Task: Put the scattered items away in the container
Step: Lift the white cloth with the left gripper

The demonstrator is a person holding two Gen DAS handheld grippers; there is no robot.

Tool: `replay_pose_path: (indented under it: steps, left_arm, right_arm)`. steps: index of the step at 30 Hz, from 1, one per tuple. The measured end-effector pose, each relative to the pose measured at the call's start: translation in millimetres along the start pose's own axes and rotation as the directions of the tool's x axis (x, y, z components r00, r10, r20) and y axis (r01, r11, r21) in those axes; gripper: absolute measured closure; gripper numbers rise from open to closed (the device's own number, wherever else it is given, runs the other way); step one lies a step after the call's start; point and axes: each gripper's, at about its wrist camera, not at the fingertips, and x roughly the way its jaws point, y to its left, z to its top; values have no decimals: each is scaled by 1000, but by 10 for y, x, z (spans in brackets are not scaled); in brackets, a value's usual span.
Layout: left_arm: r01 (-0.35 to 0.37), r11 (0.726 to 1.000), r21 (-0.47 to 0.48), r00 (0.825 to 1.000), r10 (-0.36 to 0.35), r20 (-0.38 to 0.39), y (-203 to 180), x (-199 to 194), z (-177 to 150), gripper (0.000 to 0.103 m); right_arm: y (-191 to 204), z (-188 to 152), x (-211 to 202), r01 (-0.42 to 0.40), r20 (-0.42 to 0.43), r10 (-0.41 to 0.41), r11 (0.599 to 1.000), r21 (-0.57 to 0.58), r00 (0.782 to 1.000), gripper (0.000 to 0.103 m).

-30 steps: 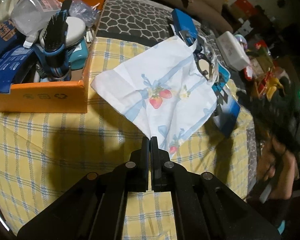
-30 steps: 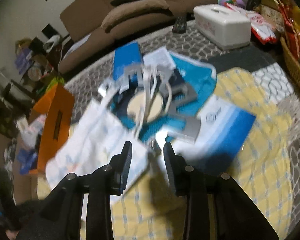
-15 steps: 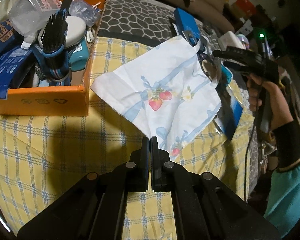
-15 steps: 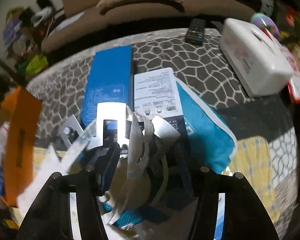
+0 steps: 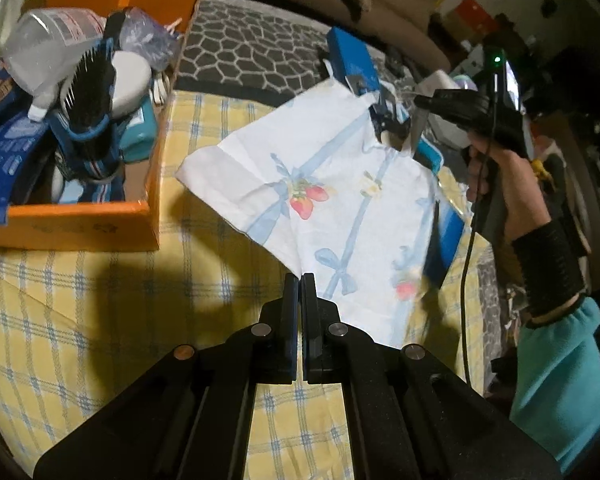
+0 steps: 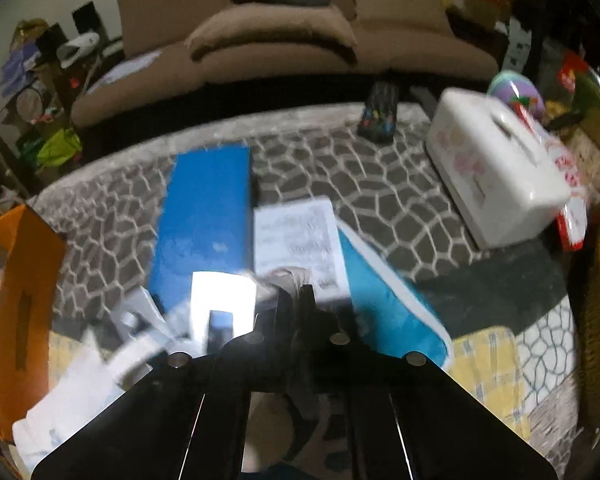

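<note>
My left gripper (image 5: 299,280) is shut on the near corner of a white cloth printed with strawberries and blue bows (image 5: 324,184), which hangs spread above the yellow checked tablecloth. My right gripper (image 6: 296,294) is shut on the cloth's far edge (image 6: 288,274), by some grey metal pieces (image 6: 220,300); in the left wrist view it (image 5: 396,128) holds the far corner. The orange box (image 5: 80,224) at the left holds a hairbrush (image 5: 88,92), a bottle and blue packets.
A blue box (image 6: 204,220), a white leaflet (image 6: 296,236) and a teal pouch (image 6: 388,304) lie behind the cloth. A white tissue box (image 6: 496,172) and a remote (image 6: 378,112) sit farther back. A sofa stands beyond the table. A wicker basket (image 6: 596,320) is at the right.
My right gripper has come in over the far edge of the cloth and closed on it. The cloth is now lifted and stretched between both grippers. My left gripper has stayed shut.
</note>
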Motion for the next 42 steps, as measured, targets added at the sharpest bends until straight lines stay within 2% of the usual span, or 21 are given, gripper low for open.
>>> replay_pose_path:
  steps: [4,8,10,14,20,24,27,28,31,33,35,36,38,40,42]
  left_arm:
    - [16,1000,-2,1000,-16,18,7,-13,8,102]
    - [35,999,26,999,-36,40,-68,-60,-14,102]
    - [33,999,40,998,-35,56,-95,-91,-19,102]
    - [33,999,40,996,-36,78,-94,-168,1,102]
    - [50,998,28,991,-53,119,-47,-296,82,102]
    - [80,996,36,985,-84,152,-45,-447,98,102]
    - [89,995,41,982,-94,162,-46,-501,113,102]
    - [86,995,41,982,-92,165,-40,-519,112,102]
    - [70,997,28,982,-73,174,22,-555,179,102]
    - [55,998,8,982,-55,179,91,-609,198,102]
    - [36,999,-24,982,-31,187,187,-673,210,102]
    - [24,999,-38,981,-16,195,238,-715,229,102]
    - [10,998,-57,977,3,213,322,-798,257,102]
    - [7,998,-63,975,7,220,358,-843,254,102]
    - [3,998,-64,976,11,218,378,-863,253,102]
  right_arm:
    - [184,100,-143,16,74,-10,996,-85,997,101]
    - [320,123,-360,-17,147,39,989,-144,988,101]
    - [388,58,-578,-68,199,103,982,-176,974,101]
    - [493,-88,-1001,-113,267,178,964,-240,947,101]
    - [474,-271,-1881,-140,388,228,960,-243,893,101]
    - [423,-242,-2315,-175,407,248,962,-209,879,101]
    - [406,-324,-2531,-248,380,297,953,-173,876,101]
    - [428,-410,-2586,-261,362,303,952,-162,881,101]
    - [502,-873,-2693,-313,303,340,940,-136,890,101]
    - [593,-1275,-2630,-311,225,334,941,-131,915,101]
    - [709,-1703,-2435,-260,112,277,954,-148,954,101]
    - [734,-1886,-2325,-253,59,263,957,-140,963,101]
    - [739,-2310,-2071,-295,-70,290,953,-77,955,101]
    - [752,-2618,-1941,-280,-141,271,959,-45,952,101]
    - [762,-2756,-1892,-280,-173,268,959,-46,948,101]
